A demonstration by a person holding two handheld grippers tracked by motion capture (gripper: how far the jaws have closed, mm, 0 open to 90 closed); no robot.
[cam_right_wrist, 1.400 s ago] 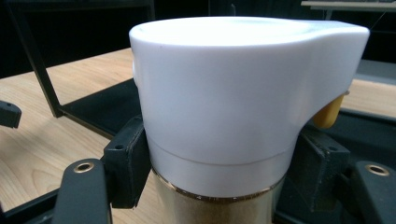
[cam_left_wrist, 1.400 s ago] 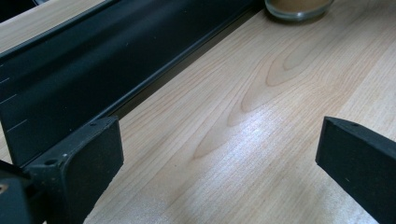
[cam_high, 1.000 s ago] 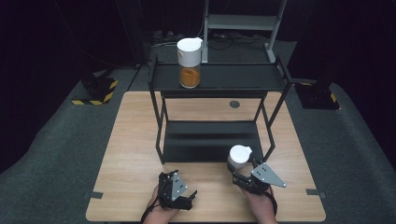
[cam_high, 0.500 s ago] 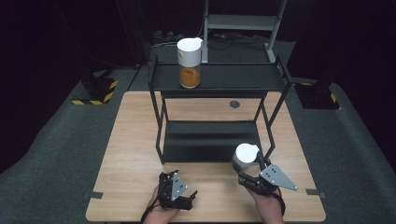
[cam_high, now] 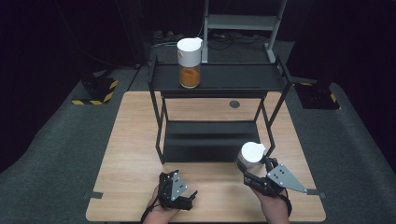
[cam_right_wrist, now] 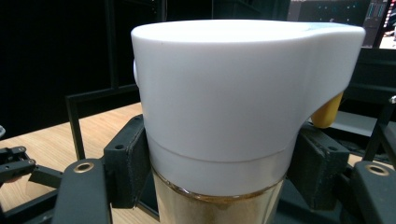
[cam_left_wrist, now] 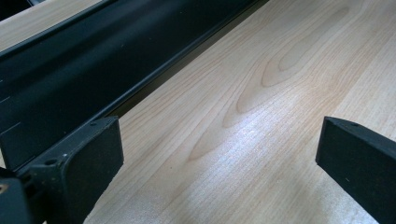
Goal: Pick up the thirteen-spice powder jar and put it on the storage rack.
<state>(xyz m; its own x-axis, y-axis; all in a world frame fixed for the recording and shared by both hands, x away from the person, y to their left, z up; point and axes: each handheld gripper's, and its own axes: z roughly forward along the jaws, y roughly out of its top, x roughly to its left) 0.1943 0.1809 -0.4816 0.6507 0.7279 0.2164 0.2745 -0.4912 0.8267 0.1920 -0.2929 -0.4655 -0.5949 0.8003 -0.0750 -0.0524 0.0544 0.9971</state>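
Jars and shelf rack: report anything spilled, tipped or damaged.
Nothing stands out. The held jar sits upright between the right gripper jaws, lid on. The other jar stands upright on the rack's top shelf. No spill shows.

Left gripper (cam_high: 187, 199) agape, right gripper (cam_high: 250, 169) seemingly clamped.

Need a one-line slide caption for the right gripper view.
Right gripper clamps a white-lidded jar between its jaws.

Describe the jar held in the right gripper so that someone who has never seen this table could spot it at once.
Start at the black two-tier rack on the wooden table; near its front right leg, the right gripper clamps a glass jar just under its white lid. Its contents look pale tan, whereas the other jar, on the rack's top shelf, holds orange powder and stands free.
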